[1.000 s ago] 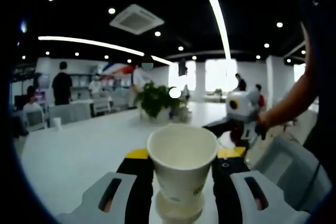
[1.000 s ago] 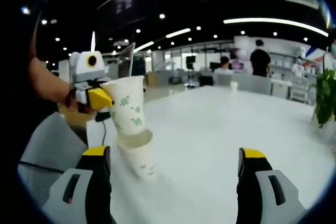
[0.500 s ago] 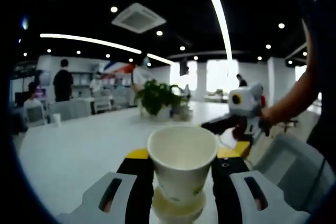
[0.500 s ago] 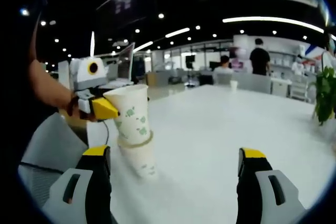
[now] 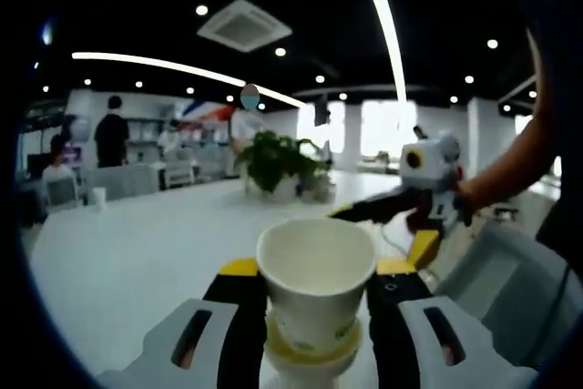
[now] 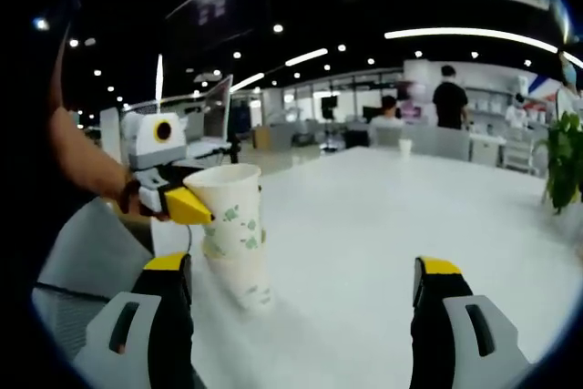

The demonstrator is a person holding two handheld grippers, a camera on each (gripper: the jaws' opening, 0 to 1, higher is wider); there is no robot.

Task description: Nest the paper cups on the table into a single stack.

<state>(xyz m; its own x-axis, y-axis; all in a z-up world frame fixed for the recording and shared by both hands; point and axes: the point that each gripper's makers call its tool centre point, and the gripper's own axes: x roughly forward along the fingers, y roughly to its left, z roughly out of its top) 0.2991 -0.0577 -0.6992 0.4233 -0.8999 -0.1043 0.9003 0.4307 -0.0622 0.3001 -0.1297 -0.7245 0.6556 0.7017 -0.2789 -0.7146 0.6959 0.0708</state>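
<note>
In the left gripper view, the left gripper is clamped on the top cup, its yellow-tipped jaws pressing the cup's sides. The cup stands upright with its open mouth facing up, and its base sits inside the bottom cup, whose rim shows as a ring around it. The bottom cup stands on the white table.

In the right gripper view, the right gripper has its jaws spread wide with nothing between them, hovering over the table. To its left, the left gripper holds the top cup near its rim; the cup is white with green leaf marks and is partly sunk into the bottom cup, with much of its wall above that rim. A forearm reaches in from the left behind that gripper.

In the left gripper view, the right gripper sits to the right, beyond the cups, jaws apart, held by a hand. A grey chair is at the right edge.

Farther along the table stand a plant and a small cup. People stand and sit at the back of the office, under strip lights.
</note>
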